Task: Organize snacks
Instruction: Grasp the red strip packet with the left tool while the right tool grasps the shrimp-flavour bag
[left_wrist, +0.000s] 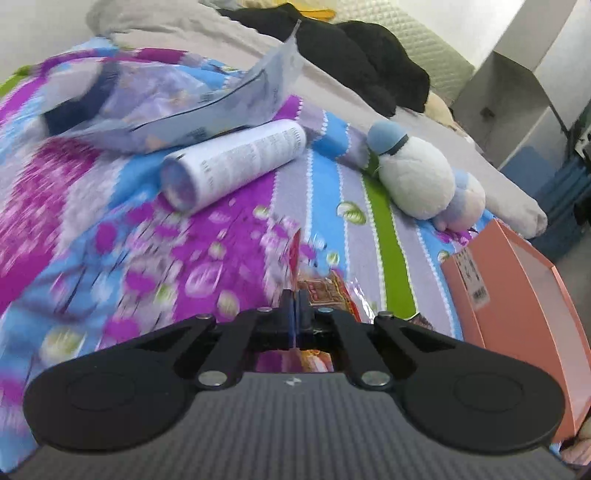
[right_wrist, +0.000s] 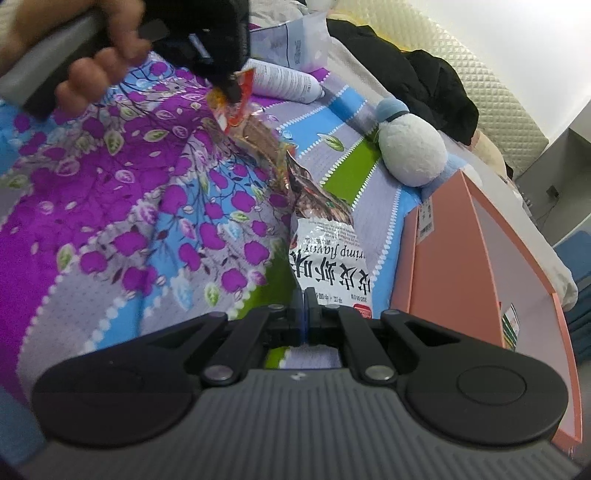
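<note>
My left gripper is shut on the edge of a red and brown snack packet. It also shows in the right wrist view, held above the bed with that red packet hanging from it. My right gripper is shut on a white shrimp-flavour snack bag lying on the flowered bedspread. A pink box stands open to the right of both grippers and shows in the left wrist view too.
A white tube and a pale blue snack bag lie further back on the bed. A white and blue plush toy sits beside the box. Black clothes and a grey blanket lie behind.
</note>
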